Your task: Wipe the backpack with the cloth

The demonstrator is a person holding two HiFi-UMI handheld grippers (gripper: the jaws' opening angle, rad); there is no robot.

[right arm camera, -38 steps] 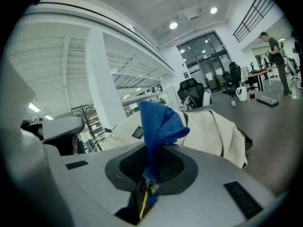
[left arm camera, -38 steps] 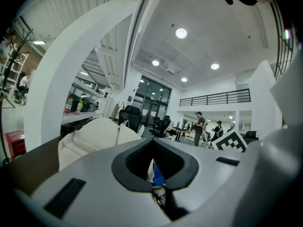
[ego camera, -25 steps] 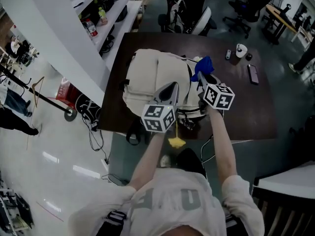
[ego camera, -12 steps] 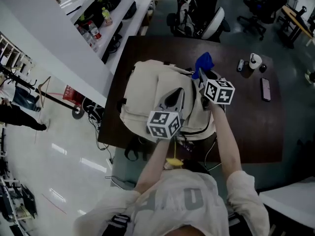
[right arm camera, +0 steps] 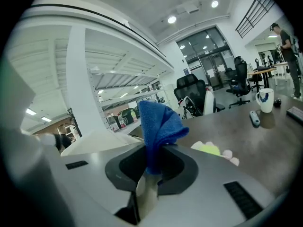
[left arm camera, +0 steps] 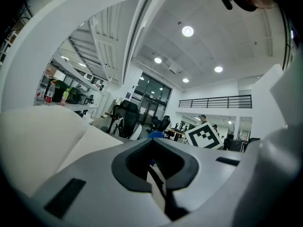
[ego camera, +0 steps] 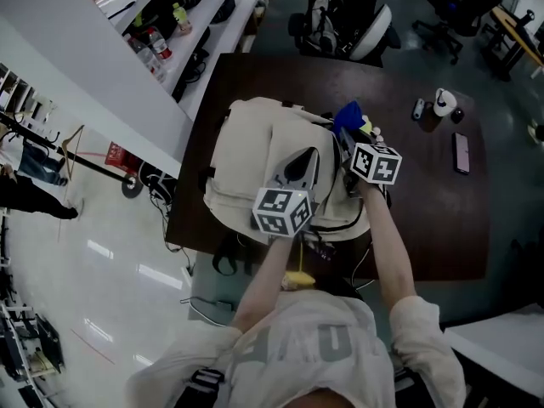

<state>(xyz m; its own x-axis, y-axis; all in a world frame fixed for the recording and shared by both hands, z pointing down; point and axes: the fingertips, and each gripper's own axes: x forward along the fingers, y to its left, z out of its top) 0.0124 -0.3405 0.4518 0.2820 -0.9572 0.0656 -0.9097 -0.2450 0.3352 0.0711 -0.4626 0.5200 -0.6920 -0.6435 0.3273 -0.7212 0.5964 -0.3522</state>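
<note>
A beige backpack [ego camera: 251, 155] lies on the dark brown table [ego camera: 425, 219]. My right gripper [ego camera: 344, 136] is at the backpack's right upper side, shut on a blue cloth [ego camera: 349, 115] that sticks up out of its jaws. In the right gripper view the blue cloth [right arm camera: 158, 124] stands bunched between the shut jaws of the right gripper [right arm camera: 149, 174], with the backpack [right arm camera: 94, 140] just to the left. My left gripper [ego camera: 299, 167] rests over the middle of the backpack. In its own view the left gripper [left arm camera: 158, 174] has its jaws shut with nothing between them, and the backpack [left arm camera: 38, 136] fills the left.
A white mug [ego camera: 439, 104], a small remote [ego camera: 416, 109] and a phone [ego camera: 461, 153] lie at the table's far right. A yellow-green item [right arm camera: 210, 149] sits beside the backpack. An office chair [ego camera: 344, 15] stands behind the table, and shelves with bottles [ego camera: 153, 45] run along the left.
The head camera has shifted a little. Both grippers stay over the backpack, and the right one with the cloth has dropped slightly toward the backpack's right side.
</note>
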